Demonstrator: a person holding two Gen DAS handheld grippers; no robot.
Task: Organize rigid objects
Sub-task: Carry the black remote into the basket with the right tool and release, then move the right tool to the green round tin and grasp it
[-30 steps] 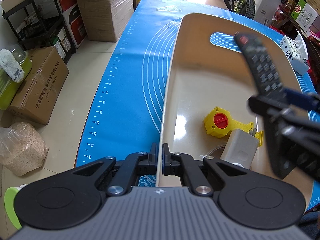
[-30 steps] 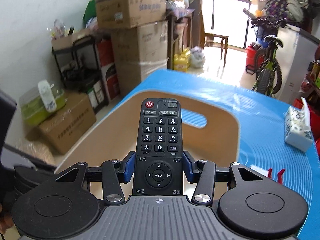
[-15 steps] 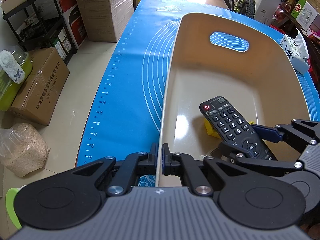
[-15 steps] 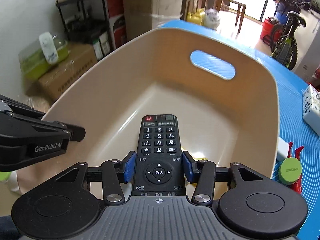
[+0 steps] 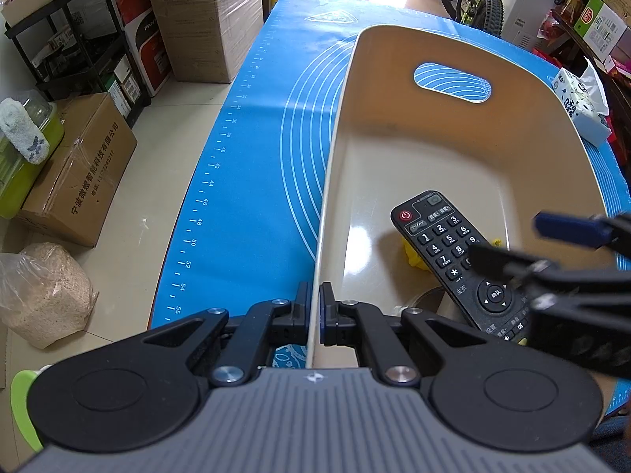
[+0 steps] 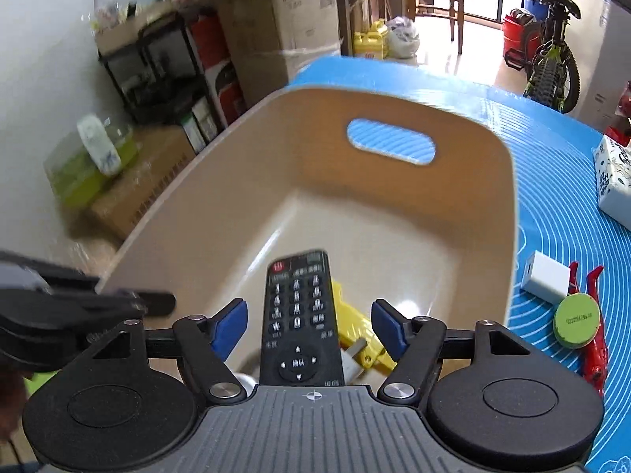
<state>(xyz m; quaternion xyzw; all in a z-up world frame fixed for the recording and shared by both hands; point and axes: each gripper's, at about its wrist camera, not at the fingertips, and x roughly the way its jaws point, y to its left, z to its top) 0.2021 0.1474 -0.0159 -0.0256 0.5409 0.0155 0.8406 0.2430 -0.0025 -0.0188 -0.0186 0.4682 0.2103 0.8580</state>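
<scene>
Remote control lies inside the beige bin atop a yellow toy, right gripper spread wide around it. Lift straight out, toward twelve o'clock. Left gripper clamps the bin's wall, steadying it.

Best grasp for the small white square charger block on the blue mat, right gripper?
Pinch the white charger block across its two flat side faces, descending from above. It lies flat, and the green round disc crowds its near corner, so stay toward the far end.
</scene>
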